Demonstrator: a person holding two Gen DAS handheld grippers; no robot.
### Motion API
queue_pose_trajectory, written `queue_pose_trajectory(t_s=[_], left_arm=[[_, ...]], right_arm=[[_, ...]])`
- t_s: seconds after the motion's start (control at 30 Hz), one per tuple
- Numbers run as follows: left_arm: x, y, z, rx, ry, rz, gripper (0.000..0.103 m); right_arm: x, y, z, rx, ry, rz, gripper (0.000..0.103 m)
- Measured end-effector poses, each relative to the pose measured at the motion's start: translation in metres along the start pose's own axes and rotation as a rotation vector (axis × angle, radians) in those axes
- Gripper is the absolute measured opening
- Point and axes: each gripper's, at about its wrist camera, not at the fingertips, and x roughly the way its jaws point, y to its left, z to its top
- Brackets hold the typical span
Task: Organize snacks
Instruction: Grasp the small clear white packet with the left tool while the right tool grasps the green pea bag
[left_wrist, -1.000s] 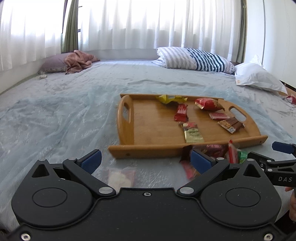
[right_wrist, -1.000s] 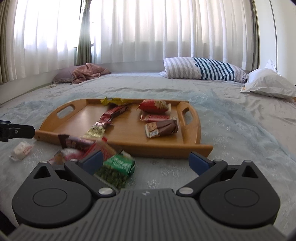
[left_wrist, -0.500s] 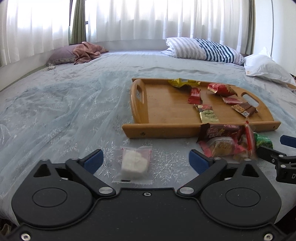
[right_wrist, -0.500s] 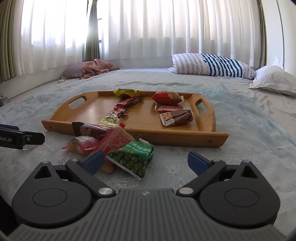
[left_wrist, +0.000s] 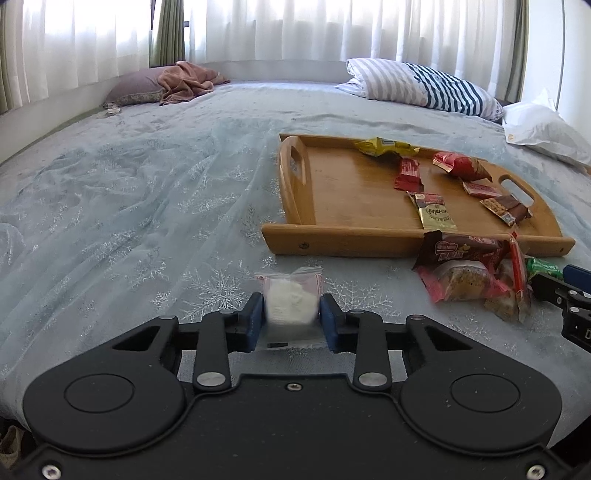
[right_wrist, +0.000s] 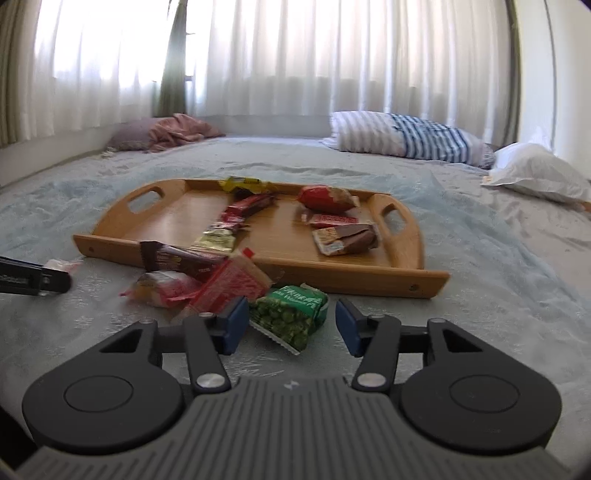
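Observation:
My left gripper (left_wrist: 291, 319) is closing, and its blue pads press both sides of a small white snack packet (left_wrist: 291, 299) lying on the bedspread. My right gripper (right_wrist: 291, 325) is closing too. A green pea packet (right_wrist: 291, 314) lies between its jaws, with a gap still showing at the right pad. Left of the pea packet lies a pile: a red packet (right_wrist: 229, 288), a pink-wrapped bun (right_wrist: 162, 291) and a brown bar (right_wrist: 177, 258). Behind them stands a wooden tray (right_wrist: 351, 280) holding several wrapped snacks.
The bed is covered by a pale blue snowflake spread (left_wrist: 129, 221). A striped pillow (left_wrist: 417, 85) and a white pillow (left_wrist: 543, 129) lie at the far right, and a purple pillow with a brown cloth (left_wrist: 166, 85) at the far left. White curtains hang behind.
Both grippers' jaws have drawn in from wide open. The left one sank onto the white packet and took hold of it. The right one moved up around the green pea packet.

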Motion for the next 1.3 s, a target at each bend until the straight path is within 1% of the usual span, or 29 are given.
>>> queue_pose_trajectory(t_s=[0.07, 0.13, 0.2, 0.3, 0.33, 0.4, 0.43, 0.53, 0.63, 0.8, 0.93, 1.0, 1.13, 1.2, 1.23, 1.3], left_arm=[[0.0, 0.0, 0.001, 0.003, 0.001, 0.003, 0.03], [0.0, -0.003, 0.0, 0.016, -0.001, 0.009, 0.03], [0.0, -0.004, 0.0, 0.017, -0.002, 0.004, 0.03], [0.001, -0.005, 0.001, 0.013, -0.001, 0.002, 0.03], [0.001, -0.005, 0.001, 0.011, -0.002, 0.0, 0.03], [0.001, -0.005, 0.002, 0.004, -0.001, -0.002, 0.031], [0.002, -0.005, 0.002, 0.001, 0.001, -0.004, 0.031], [0.004, -0.005, 0.004, -0.007, 0.006, 0.001, 0.031], [0.007, -0.007, 0.005, -0.002, 0.01, 0.007, 0.031], [0.01, -0.006, 0.007, -0.012, 0.017, 0.005, 0.031], [0.01, -0.005, 0.008, -0.023, 0.018, -0.001, 0.03], [0.011, -0.005, 0.009, -0.018, 0.02, -0.007, 0.03], [0.011, -0.005, 0.01, -0.018, 0.024, -0.014, 0.03], [0.01, -0.006, 0.01, -0.015, 0.021, -0.012, 0.03], [0.009, -0.006, 0.011, -0.013, 0.018, -0.011, 0.03], [0.006, -0.008, 0.012, -0.008, 0.014, -0.009, 0.03]], right_arm=[[0.002, 0.003, 0.002, -0.02, 0.026, -0.094, 0.05], [0.001, 0.0, 0.003, -0.016, 0.027, -0.136, 0.05], [0.0, -0.005, 0.004, 0.006, 0.036, -0.141, 0.05], [-0.001, -0.014, 0.006, 0.049, 0.041, -0.122, 0.051], [-0.001, -0.016, 0.007, 0.063, 0.04, -0.119, 0.053], [-0.001, -0.019, 0.009, 0.093, 0.038, -0.114, 0.062], [-0.001, -0.02, 0.01, 0.105, 0.036, -0.113, 0.063], [0.002, -0.018, 0.012, 0.124, 0.041, -0.119, 0.063], [0.009, -0.014, 0.014, 0.136, 0.06, -0.138, 0.063], [0.022, -0.009, 0.017, 0.166, 0.098, -0.144, 0.064], [0.028, -0.007, 0.015, 0.181, 0.092, -0.145, 0.066], [0.029, -0.008, 0.015, 0.183, 0.095, -0.137, 0.051], [0.027, -0.012, 0.017, 0.173, 0.094, -0.12, 0.041], [0.023, -0.014, 0.018, 0.179, 0.09, -0.106, 0.031], [0.021, -0.015, 0.019, 0.176, 0.085, -0.105, 0.028], [0.016, -0.015, 0.02, 0.161, 0.072, -0.103, 0.016]])
